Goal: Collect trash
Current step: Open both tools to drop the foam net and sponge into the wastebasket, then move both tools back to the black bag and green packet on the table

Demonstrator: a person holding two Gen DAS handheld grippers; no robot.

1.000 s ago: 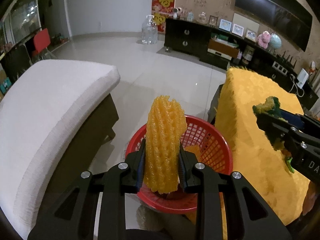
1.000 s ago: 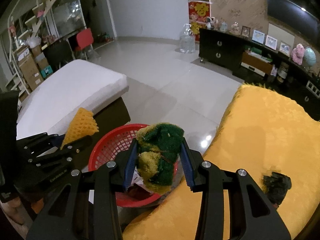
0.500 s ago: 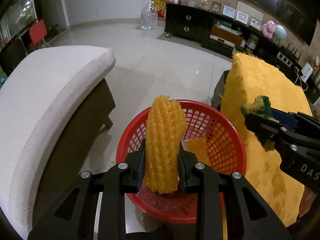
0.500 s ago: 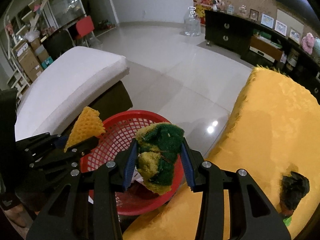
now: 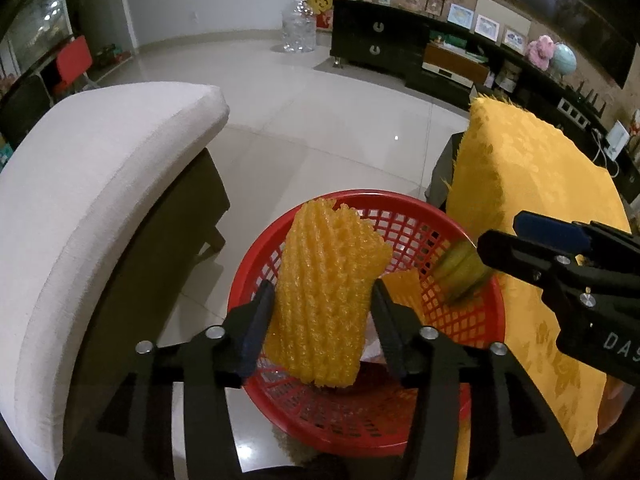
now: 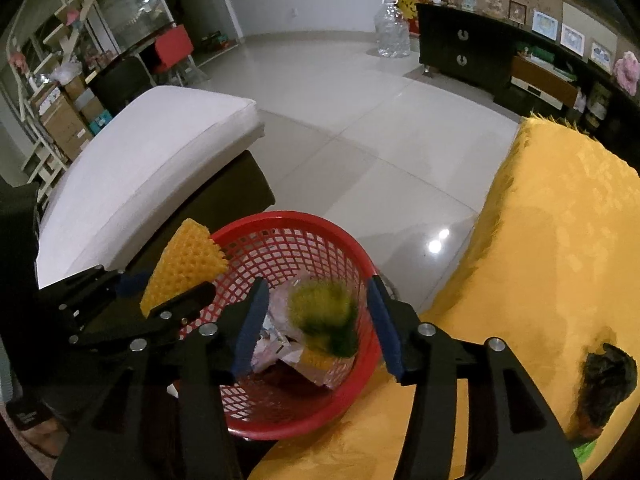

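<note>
A red mesh basket (image 5: 436, 236) (image 6: 352, 376) stands on the floor between a white seat and a yellow-covered one. My left gripper (image 5: 323, 312) is over it with its jaws spread apart; the yellow foam net (image 5: 326, 296) (image 6: 180, 272) sits loosely between them. My right gripper (image 6: 316, 320) is open above the basket. The green-and-yellow scrub sponge (image 6: 324, 316) (image 5: 460, 276) is blurred, dropping into the basket onto crumpled paper (image 6: 280, 340).
A white cushioned seat (image 5: 88, 184) is at the left. A yellow cloth-covered seat (image 6: 560, 260) is at the right with a dark crumpled scrap (image 6: 608, 380) on it. Tiled floor (image 5: 320, 120) and a dark cabinet (image 5: 384, 44) lie beyond.
Both grippers moved down over the basket and opened. The sponge left the right gripper and is falling. The foam net has loosened and expanded between the left jaws.
</note>
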